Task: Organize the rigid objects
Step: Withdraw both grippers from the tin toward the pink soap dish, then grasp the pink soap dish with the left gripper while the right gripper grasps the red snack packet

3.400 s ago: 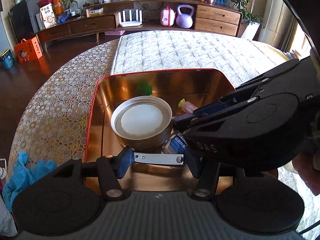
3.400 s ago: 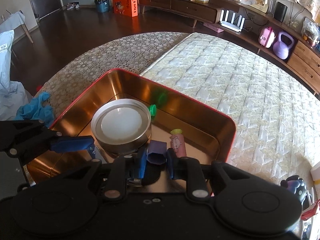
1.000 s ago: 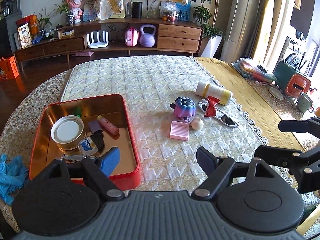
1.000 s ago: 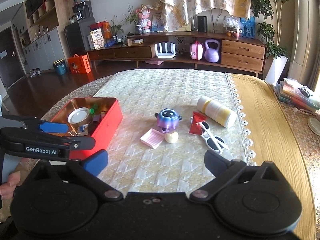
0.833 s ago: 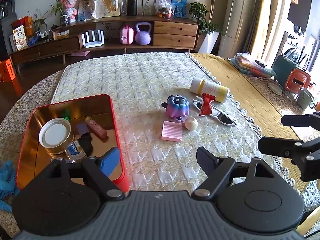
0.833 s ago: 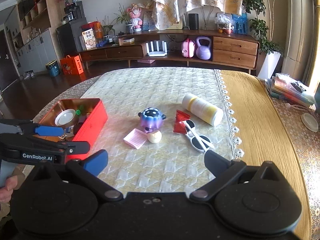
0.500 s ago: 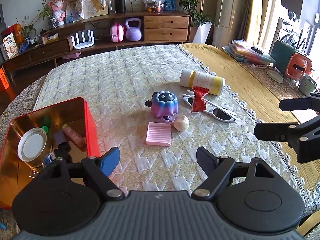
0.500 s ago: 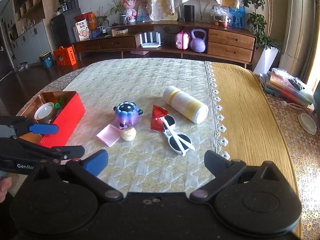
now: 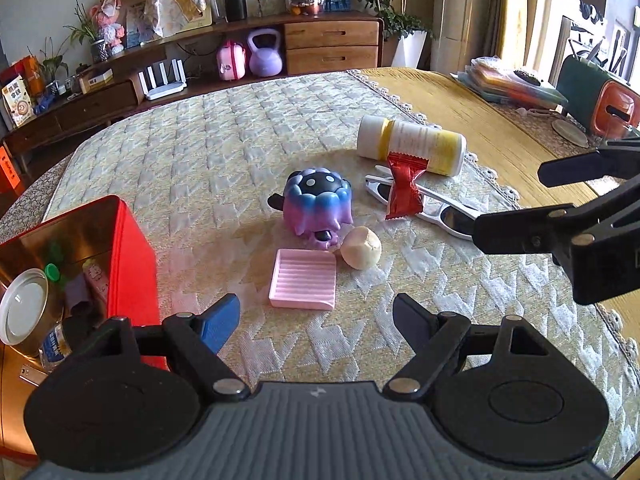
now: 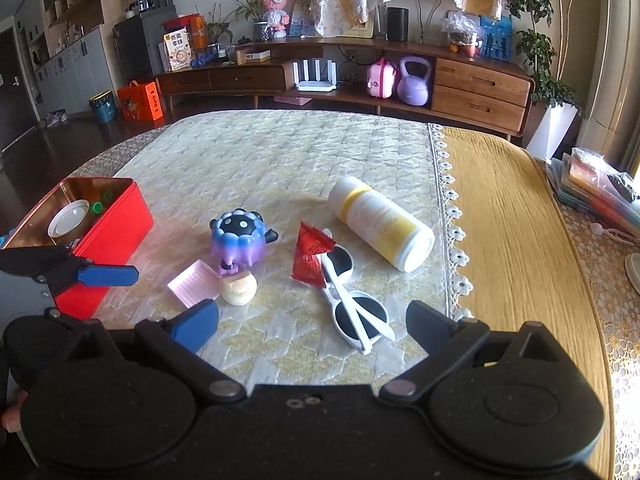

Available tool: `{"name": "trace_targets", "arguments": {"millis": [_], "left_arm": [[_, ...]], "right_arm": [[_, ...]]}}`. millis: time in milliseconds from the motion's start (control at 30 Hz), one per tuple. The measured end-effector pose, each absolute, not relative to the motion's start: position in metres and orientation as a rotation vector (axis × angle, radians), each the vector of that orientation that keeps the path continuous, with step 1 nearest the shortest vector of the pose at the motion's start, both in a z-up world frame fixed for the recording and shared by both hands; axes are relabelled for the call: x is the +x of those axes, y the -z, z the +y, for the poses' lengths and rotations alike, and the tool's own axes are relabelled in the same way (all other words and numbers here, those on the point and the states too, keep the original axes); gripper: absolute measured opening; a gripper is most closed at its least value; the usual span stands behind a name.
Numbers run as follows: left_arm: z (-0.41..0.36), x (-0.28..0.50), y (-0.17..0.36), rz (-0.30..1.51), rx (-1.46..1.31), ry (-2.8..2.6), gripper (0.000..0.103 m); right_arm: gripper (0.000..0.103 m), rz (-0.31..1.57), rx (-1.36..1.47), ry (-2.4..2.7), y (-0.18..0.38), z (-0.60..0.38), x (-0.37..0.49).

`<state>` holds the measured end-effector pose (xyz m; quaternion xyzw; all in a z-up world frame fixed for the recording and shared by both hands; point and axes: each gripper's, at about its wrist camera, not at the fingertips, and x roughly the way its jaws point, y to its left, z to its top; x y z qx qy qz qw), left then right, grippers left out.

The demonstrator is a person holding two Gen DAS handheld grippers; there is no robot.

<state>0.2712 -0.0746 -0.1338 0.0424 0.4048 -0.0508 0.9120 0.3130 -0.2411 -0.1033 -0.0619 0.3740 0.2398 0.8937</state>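
Quilted cream-and-yellow tablecloth (image 9: 224,152) carries all loose items; red rectangular metal tin with a gold interior (image 9: 132,248) sits at its left edge. Tin contents: round silver can with a white lid (image 9: 22,306), small blue-labelled bottle (image 9: 56,346), pink tube (image 9: 96,280), green cap (image 9: 52,271); other pieces too dark to identify. Loose cluster lies ahead of both claws, right of the tin: white-and-yellow cylindrical bottle (image 10: 380,228) on its side, long axis running from far-left to near-right in the right wrist view; white-framed sunglasses (image 10: 352,300) folded, just in front of it; red foil sachet (image 10: 310,256) lying over the glasses; purple-blue scalloped toy pot (image 9: 316,206); pink ribbed rectangular tray (image 9: 303,279) and cream round ball (image 9: 361,247) touching the pot's near side. Left gripper (image 9: 316,322): jaws wide apart, empty, pink tray directly ahead between the finger lines. Right gripper (image 10: 312,326): jaws wide apart, empty, sunglasses just ahead. Judgement: left takes the tray (nearer the tin), right the glasses.
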Motion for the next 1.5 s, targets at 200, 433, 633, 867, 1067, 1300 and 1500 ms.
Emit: {"name": "trace_targets", "arguments": {"millis": [200,433,633,867,1067,1300,1500], "left_arm": [[-0.075,0.278,0.146,0.838,0.095,0.101,0.083],[-0.071,0.284,0.155,0.838,0.094,0.096,0.076],[-0.068,0.286,0.155,0.823,0.077,0.110,0.065],[-0.069,0.285,0.154,0.814,0.072,0.135,0.041],[-0.067,0.285,0.154,0.809,0.062,0.132,0.041],[-0.065,0.282,0.152,0.812,0.049,0.111,0.041],[-0.061,0.275,0.146,0.816,0.030,0.114,0.041]], "right_arm": [[0.087,0.761,-0.147,-0.507,0.109,-0.228,0.332],[0.071,0.767,-0.156,-0.512,0.120,-0.212,0.348],[0.055,0.774,-0.159,-0.498,0.127,-0.205,0.357],[0.041,0.791,-0.162,-0.488,0.133,-0.202,0.364],[0.025,0.790,-0.164,-0.466,0.133,-0.203,0.365],[0.021,0.778,-0.142,-0.462,0.128,-0.206,0.363],[0.021,0.766,-0.103,-0.480,0.116,-0.213,0.352]]}}
